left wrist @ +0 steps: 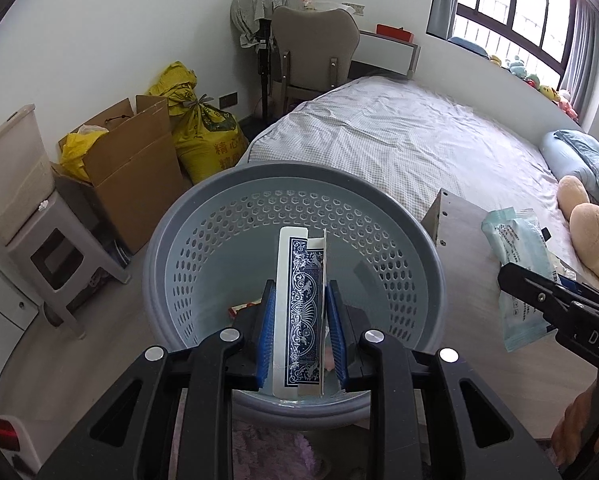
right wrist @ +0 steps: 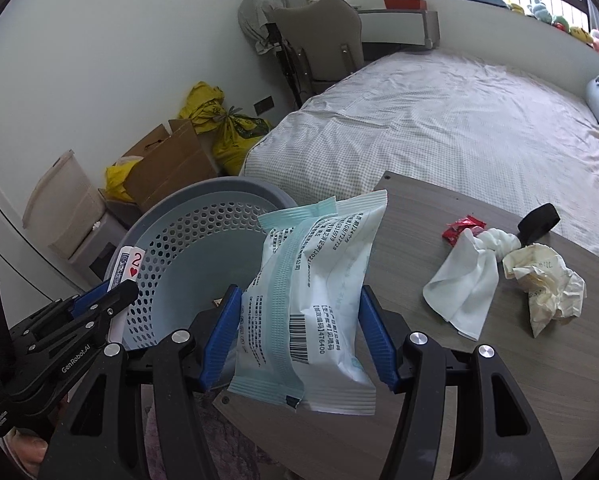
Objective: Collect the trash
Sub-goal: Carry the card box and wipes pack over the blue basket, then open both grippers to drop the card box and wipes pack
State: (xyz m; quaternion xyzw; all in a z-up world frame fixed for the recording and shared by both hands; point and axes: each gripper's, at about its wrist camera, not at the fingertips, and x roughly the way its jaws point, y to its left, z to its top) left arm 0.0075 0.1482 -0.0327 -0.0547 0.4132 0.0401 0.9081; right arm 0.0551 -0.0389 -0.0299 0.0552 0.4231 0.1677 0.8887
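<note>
Left wrist: left hand-held gripper (left wrist: 301, 312) clamps playing cards (left wrist: 299, 308) above basket (left wrist: 431, 280); right hand-held gripper (right wrist: 299, 332) grips packet (right wrist: 315, 304).

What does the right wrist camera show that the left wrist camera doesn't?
Only the right wrist view: the table's leftover trash, a red wrapper, a white tissue and crumpled paper, plus the two of hearts face on the cards.

Only the left wrist view: the cards' blue patterned back and a stool.

Both: the basket, the wipes pack, both grippers, the bed.
</note>
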